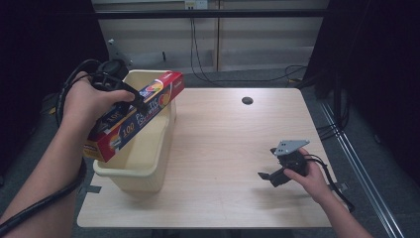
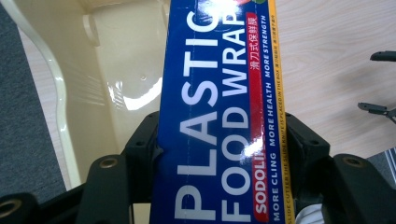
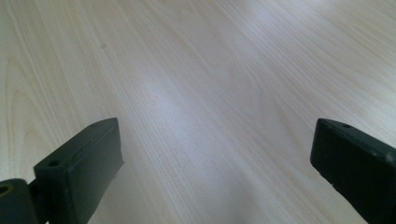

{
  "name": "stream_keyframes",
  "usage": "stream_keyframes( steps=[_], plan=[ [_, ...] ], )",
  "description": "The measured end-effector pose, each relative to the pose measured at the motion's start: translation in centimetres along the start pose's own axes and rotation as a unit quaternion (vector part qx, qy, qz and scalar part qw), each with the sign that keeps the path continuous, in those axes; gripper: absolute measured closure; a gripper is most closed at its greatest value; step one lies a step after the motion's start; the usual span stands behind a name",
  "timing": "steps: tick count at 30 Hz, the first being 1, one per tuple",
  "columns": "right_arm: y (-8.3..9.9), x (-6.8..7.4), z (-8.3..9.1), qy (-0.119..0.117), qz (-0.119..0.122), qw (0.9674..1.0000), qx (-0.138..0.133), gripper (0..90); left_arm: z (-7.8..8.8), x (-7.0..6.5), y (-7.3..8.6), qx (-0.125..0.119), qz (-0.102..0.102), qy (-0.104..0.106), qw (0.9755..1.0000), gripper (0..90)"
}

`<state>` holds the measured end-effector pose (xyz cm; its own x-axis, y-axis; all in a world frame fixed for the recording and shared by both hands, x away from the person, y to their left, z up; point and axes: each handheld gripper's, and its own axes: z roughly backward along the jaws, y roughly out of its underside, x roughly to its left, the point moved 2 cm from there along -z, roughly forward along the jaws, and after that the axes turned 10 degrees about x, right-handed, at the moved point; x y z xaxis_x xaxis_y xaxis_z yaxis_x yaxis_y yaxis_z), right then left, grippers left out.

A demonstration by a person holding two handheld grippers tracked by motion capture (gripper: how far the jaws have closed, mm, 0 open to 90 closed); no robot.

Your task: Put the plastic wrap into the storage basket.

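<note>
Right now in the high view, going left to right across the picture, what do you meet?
Left gripper shut on the plastic food wrap box, held tilted over the cream plastic bin → round cable hole in the wooden table → right gripper, jaws open, held low over the table.

I am reading "PLASTIC FOOD WRAP" in big white letters on the blue face of the box (image 2: 219, 116) in the left gripper view. Beside it a red strip is showing "SODOLI", with "MORE CLING MORE HEALTH MORE STRENGTH" alongside. In the high view the box (image 1: 133, 116) is showing "100".
</note>
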<state>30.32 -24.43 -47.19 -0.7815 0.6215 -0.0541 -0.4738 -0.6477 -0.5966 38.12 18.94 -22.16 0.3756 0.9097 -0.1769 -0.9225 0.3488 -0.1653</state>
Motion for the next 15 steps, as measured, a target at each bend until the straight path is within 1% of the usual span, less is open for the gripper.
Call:
stream_keyframes(
  steps=[3,4,7,8,9,10,11,12,15],
  plan=[
    [0.0,0.0,0.0,-0.003,-0.001,1.0000,0.000,1.9,0.3,0.2,0.2,0.000,0.004,0.003,1.0000,40.7],
    [0.0,0.0,0.0,-0.002,0.001,1.0000,-0.001,1.9,0.5,0.3,0.3,-0.002,0.009,0.003,1.0000,40.7],
    [0.0,0.0,0.0,-0.003,0.001,1.0000,-0.001,1.9,0.7,0.4,0.3,-0.004,0.011,0.002,0.9999,40.7],
    [-0.1,0.0,0.0,-0.005,0.001,1.0000,-0.001,1.9,0.8,0.5,0.4,-0.007,0.013,-0.002,0.9999,40.7],
    [-0.1,0.0,0.0,-0.005,0.001,1.0000,-0.001,1.9,0.9,0.6,0.4,-0.006,0.012,-0.002,0.9999,40.7],
    [-0.1,0.0,0.1,-0.006,0.000,1.0000,-0.001,1.9,0.9,0.8,0.4,-0.011,0.014,-0.006,0.9998,40.7],
    [-0.1,0.0,0.1,-0.005,0.000,1.0000,-0.001,1.9,0.9,0.8,0.5,-0.012,0.024,-0.001,0.9996,40.7],
    [-0.1,0.0,0.1,0.000,0.001,1.0000,-0.002,1.9,1.0,1.1,0.5,-0.012,0.026,-0.005,0.9996,40.6],
    [-0.1,0.0,0.1,-0.003,0.000,1.0000,-0.001,1.9,1.0,1.3,0.6,-0.016,0.029,-0.009,0.9994,40.6]
  ],
)
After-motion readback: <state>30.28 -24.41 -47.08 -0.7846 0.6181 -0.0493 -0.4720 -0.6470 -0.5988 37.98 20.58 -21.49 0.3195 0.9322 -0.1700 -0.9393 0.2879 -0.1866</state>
